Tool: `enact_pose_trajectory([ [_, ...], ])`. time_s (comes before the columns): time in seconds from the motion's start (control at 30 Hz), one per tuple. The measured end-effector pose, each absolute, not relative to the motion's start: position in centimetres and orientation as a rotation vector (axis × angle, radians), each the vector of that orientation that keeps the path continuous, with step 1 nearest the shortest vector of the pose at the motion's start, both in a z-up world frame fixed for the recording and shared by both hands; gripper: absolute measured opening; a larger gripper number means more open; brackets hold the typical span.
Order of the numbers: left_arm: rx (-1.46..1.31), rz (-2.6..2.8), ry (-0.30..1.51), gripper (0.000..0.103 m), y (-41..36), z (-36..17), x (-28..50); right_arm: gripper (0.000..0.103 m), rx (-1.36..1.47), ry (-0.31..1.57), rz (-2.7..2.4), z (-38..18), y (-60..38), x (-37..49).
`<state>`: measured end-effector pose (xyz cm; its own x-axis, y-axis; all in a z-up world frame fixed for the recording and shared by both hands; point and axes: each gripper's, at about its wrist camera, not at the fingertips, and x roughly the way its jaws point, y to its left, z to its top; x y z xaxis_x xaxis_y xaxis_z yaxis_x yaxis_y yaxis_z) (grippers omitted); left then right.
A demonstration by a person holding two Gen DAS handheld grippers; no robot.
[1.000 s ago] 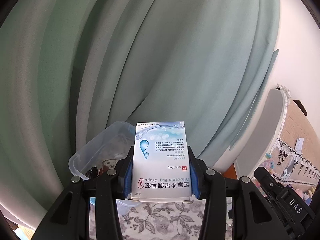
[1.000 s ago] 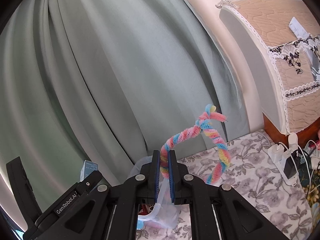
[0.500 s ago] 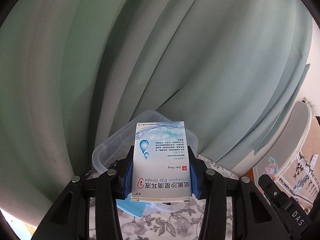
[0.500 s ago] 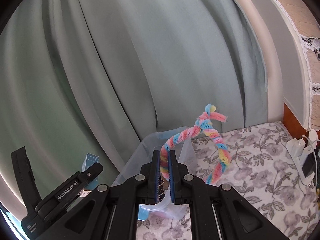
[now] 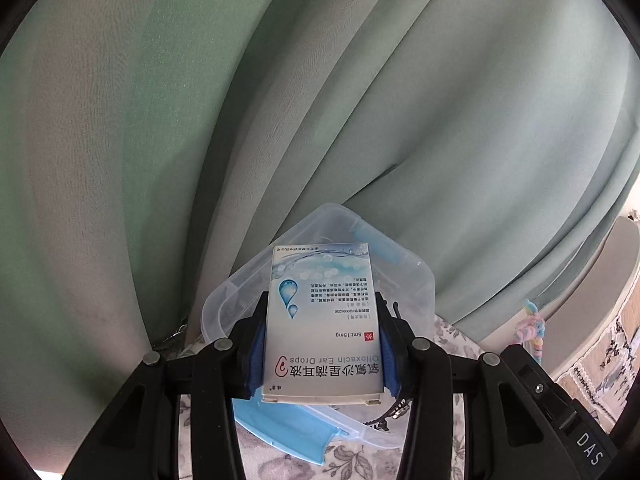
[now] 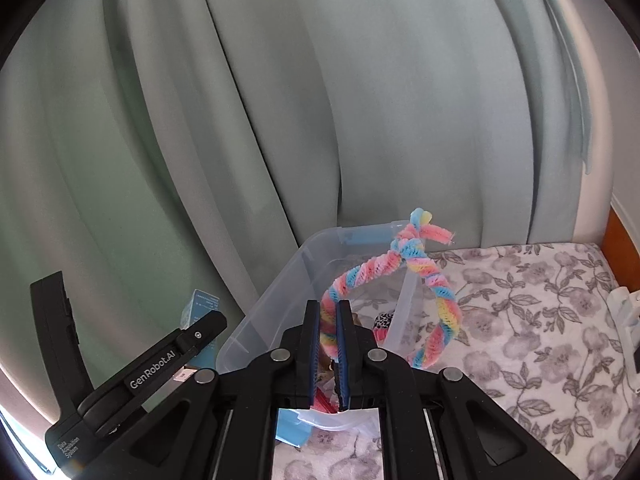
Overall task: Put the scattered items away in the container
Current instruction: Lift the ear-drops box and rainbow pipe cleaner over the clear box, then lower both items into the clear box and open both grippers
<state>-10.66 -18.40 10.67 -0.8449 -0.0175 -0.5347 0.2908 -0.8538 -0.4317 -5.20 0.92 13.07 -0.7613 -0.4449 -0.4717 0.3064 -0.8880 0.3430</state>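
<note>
The left gripper [image 5: 322, 344] has its jaws clamped on the ear-drop box [image 5: 322, 320], one blue pad pressing each long side, and the box juts out forward past the fingertips with its printed face up towards the camera. Right ahead of those jaws and a little below sits the clear plastic container [image 5: 416, 280], open at the top, its near rim hidden behind the box. A blue lid [image 5: 288, 432] lies under the jaws, against the container's near wall, on the floral cloth [image 5: 352, 460]. Off to the right of the jaws, the twisted end of the other gripper's load pokes into the left wrist view.

Over on the right wrist view, the right gripper [image 6: 328, 320] has its jaws pressed tight together on the pipe-cleaner twist [image 6: 400, 260], a rope of pink, blue and yellow. From the pinch it rises ahead of the jaws, arches over, and curls back down to the right of them. The container [image 6: 280, 292] stands just beyond and below the fingertips, with some small items inside too dim to make out. To the left of the jaws the left gripper [image 6: 160, 360] reaches in with the box [image 6: 202, 308] showing at its tip. A green curtain [image 6: 280, 100] hangs behind everything.
</note>
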Motion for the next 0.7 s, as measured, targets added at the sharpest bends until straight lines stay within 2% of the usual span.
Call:
enact_pose_trajectory([
  [0.7, 0.880, -2.735, 0.792, 0.047, -19.8, 6.5, -12.8, 0.009, 0.841, -0.104, -2.447, 9.8, -5.9, -12.7],
])
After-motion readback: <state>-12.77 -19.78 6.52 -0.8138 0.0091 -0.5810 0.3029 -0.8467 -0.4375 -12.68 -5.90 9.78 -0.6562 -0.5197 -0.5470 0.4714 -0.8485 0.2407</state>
